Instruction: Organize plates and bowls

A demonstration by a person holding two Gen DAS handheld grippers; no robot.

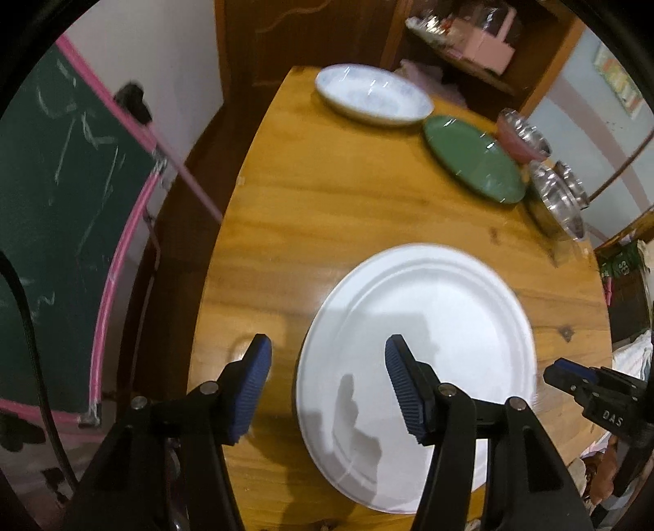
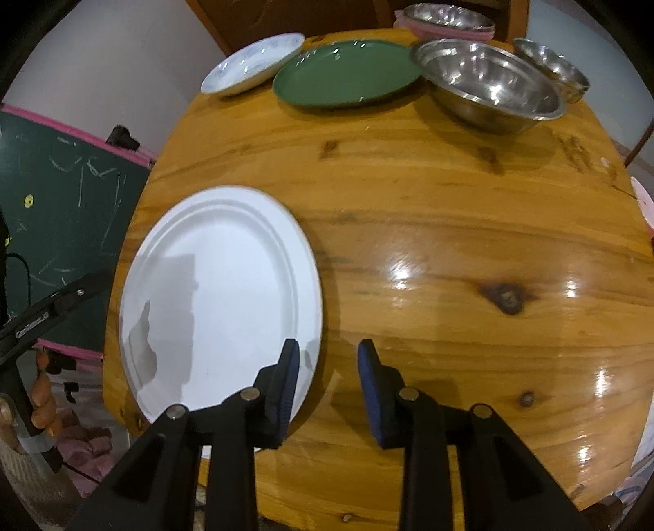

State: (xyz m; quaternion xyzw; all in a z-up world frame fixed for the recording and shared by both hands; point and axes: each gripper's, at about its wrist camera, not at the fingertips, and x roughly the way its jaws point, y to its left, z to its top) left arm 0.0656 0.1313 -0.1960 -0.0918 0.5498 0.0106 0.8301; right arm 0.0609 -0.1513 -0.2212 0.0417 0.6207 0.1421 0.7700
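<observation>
A large white plate lies flat near the front left edge of the wooden table; it also shows in the right wrist view. My left gripper is open and empty, astride the plate's left rim. My right gripper is open and empty over the plate's right rim; it shows at the right of the left wrist view. At the far edge lie a white patterned dish, a green plate, a large steel bowl and a small steel bowl.
A steel bowl in a pink bowl sits at the far edge. A green chalkboard with pink frame stands left of the table. A wooden shelf stands behind. A pink-white object lies at the right edge.
</observation>
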